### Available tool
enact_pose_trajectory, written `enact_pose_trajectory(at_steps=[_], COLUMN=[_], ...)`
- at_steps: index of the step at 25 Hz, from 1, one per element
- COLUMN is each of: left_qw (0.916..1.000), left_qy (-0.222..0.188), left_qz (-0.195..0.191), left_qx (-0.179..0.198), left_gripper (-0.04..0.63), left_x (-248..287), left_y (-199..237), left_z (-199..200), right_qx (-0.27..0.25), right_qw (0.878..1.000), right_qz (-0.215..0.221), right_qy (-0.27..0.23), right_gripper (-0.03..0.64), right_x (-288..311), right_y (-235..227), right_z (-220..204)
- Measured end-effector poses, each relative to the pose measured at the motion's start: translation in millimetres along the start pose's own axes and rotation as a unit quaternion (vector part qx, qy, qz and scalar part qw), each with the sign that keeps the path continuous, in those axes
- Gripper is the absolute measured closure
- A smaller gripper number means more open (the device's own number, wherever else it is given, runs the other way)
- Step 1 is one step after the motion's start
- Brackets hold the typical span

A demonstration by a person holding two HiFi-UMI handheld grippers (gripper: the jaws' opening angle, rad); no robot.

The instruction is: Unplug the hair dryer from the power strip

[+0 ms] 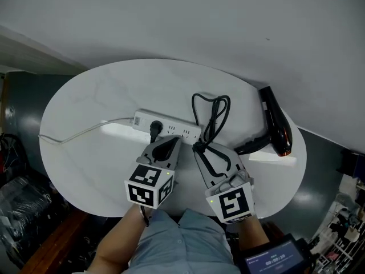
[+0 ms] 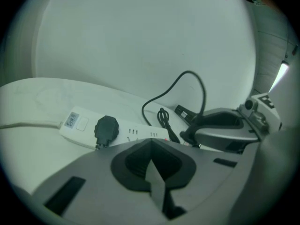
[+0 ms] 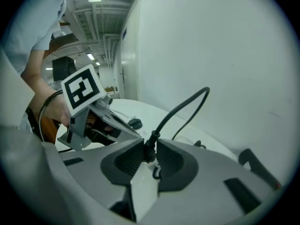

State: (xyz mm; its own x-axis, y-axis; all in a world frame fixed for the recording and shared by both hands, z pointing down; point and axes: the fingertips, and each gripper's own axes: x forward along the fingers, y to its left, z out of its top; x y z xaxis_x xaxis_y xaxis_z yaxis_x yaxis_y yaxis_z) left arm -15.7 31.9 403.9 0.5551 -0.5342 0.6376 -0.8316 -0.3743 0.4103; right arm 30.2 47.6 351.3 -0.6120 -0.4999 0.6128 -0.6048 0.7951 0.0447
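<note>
The black hair dryer (image 1: 276, 124) lies at the right edge of the round white table (image 1: 91, 107). Its cord (image 1: 211, 114) loops past the white power strip (image 1: 171, 127) to its plug (image 1: 199, 148). My right gripper (image 1: 201, 149) is shut on that plug (image 3: 149, 146), which hangs just off the strip with the cord rising from it. My left gripper (image 1: 170, 145) is shut, with its tips at the near side of the strip (image 2: 79, 123) and nothing between them. A second black plug (image 2: 107, 129) sits in the strip's left socket.
The strip's white lead (image 1: 74, 135) runs off the table's left edge. A white wall stands close behind the table. Dark clutter (image 1: 23, 204) lies on the floor at the left, and a device with a screen (image 1: 276, 261) shows at the bottom right.
</note>
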Motion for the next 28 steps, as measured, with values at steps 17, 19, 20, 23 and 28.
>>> enact_pose_trajectory(at_steps=[17, 19, 20, 23, 28], left_qw=[0.9623, 0.9414, 0.9306, 0.9052, 0.8878], left_qy=[-0.232, -0.286, -0.309, -0.358, -0.409], left_qz=[0.031, 0.046, 0.053, 0.073, 0.087], left_qx=[0.139, 0.173, 0.189, 0.217, 0.193], left_gripper=[0.6, 0.6, 0.6, 0.6, 0.6], left_x=[-132.2, -156.6, -168.7, -202.7, -238.2], left_y=[-67.4, -78.0, -83.0, -95.6, -106.5], left_z=[78.9, 100.2, 108.4, 121.7, 131.1], right_qx=[0.134, 0.117, 0.106, 0.089, 0.061], right_qw=[0.964, 0.956, 0.953, 0.946, 0.932], right_qz=[-0.18, -0.197, -0.202, -0.211, -0.234], right_qy=[-0.142, -0.182, -0.198, -0.231, -0.271], right_gripper=[0.508, 0.574, 0.587, 0.607, 0.615], right_x=[-104.9, -120.2, -126.7, -142.8, -160.6], right_y=[3.1, 5.2, 8.4, 21.5, 24.9], right_z=[37.7, 62.5, 74.0, 99.0, 126.4])
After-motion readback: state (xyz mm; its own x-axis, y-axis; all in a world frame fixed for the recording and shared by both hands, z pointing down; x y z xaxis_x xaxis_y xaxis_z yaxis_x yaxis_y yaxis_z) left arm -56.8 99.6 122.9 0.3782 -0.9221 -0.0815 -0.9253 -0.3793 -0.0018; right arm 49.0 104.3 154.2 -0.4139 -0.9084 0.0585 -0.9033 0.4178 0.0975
